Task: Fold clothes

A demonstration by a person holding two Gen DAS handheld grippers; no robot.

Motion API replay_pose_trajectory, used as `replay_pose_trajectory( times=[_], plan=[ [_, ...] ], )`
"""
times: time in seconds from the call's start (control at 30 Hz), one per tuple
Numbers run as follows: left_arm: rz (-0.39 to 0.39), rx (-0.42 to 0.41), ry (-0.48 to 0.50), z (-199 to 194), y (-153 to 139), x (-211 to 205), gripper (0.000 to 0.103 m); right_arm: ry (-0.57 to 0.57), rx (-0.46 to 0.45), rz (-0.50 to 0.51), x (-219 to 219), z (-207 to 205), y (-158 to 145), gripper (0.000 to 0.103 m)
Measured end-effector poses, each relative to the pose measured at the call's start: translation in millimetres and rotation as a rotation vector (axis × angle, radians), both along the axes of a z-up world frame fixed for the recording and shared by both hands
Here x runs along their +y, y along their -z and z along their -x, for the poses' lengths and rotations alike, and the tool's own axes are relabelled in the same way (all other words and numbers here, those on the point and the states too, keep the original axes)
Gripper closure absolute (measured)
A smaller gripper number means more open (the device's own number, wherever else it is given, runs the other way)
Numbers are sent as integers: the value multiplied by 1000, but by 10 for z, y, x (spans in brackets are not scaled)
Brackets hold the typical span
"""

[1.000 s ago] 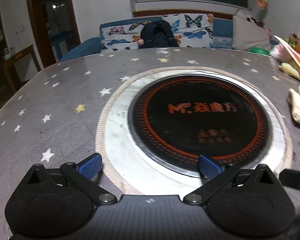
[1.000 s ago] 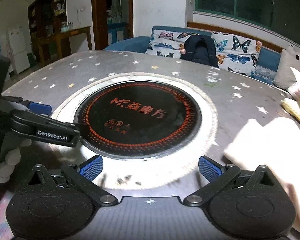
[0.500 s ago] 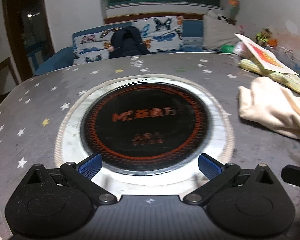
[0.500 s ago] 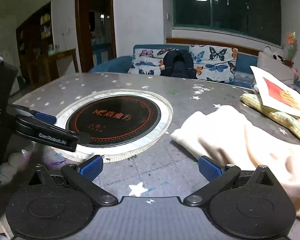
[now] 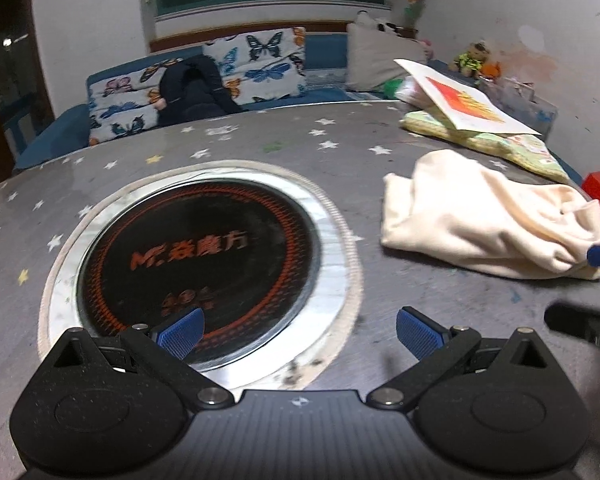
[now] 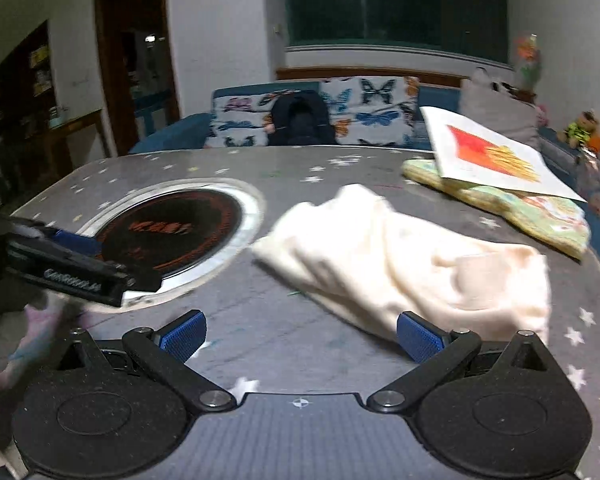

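**Scene status: both tongs released, garment on table**

Surroundings: induction cooktop (image 5: pixel 198 254) set in table centre. Far right: printed card (image 6: pixel 496 154) atop patterned cloth (image 6: pixel 540 210). Butterfly-print sofa (image 5: pixel 260 64) w/ dark bag (image 5: pixel 192 92) beyond the far edge.

Surface: grey star-print table (image 5: pixel 260 144); dim room, dark window.

Garment: cream garment (image 6: pixel 412 256) crumpled, right of cooktop, near right gripper (image 6: pixel 300 336).

Tongs: left gripper (image 5: pixel 298 334) released, over the cooktop's near rim; right gripper released, one pad touching or overlapping garment edge, cannot tell which.

bare table (image 6: pixel 276 332) before garment (image 6: pixel 404 256), book (image 6: pixel 496 160) behind
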State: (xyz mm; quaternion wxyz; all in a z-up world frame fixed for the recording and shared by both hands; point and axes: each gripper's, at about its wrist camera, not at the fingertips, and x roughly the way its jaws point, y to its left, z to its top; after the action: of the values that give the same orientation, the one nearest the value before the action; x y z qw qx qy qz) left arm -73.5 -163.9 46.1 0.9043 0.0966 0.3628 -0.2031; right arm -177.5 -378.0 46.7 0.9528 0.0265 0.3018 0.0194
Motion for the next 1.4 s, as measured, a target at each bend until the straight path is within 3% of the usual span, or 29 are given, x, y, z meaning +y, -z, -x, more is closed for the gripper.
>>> replay_pose_trajectory(
  times=[0.23, 0.4, 0.53, 0.77, 1.0, 1.2, 1.27, 1.33, 1.4],
  plan=[
    [-10, -31, 55, -15, -106, -227, 0, 106, -68, 30, -308, 39, -180, 1],
    [-7, -39, 77, -23, -146, -332, 0, 162, -63, 46, -533, -29, -211, 5],
    [-14, -42, 89, -22, -143, -371, 0, 195, -9, 11, -721, -176, -135, 20],
    [-18, -44, 86, -53, -151, -343, 0, 159, 31, -86, -829, -159, -38, 75],
    [-7, -59, 97, -19, -195, -305, 0, 55, 9, -36, -608, 140, -36, 91],
    [-8, -65, 110, 7, -217, -295, 0, -85, 65, 55, -357, 383, 87, 90],
    [-4, -67, 116, 25, -228, -288, 0, -105, 63, 55, -345, 397, 33, 80],
    [-2, -70, 117, 34, -236, -283, 0, -108, 32, 46, -355, 390, -70, 57],
    [2, -68, 115, 33, -237, -283, 0, -99, -13, 57, -369, 344, -179, 56]
  ],
)
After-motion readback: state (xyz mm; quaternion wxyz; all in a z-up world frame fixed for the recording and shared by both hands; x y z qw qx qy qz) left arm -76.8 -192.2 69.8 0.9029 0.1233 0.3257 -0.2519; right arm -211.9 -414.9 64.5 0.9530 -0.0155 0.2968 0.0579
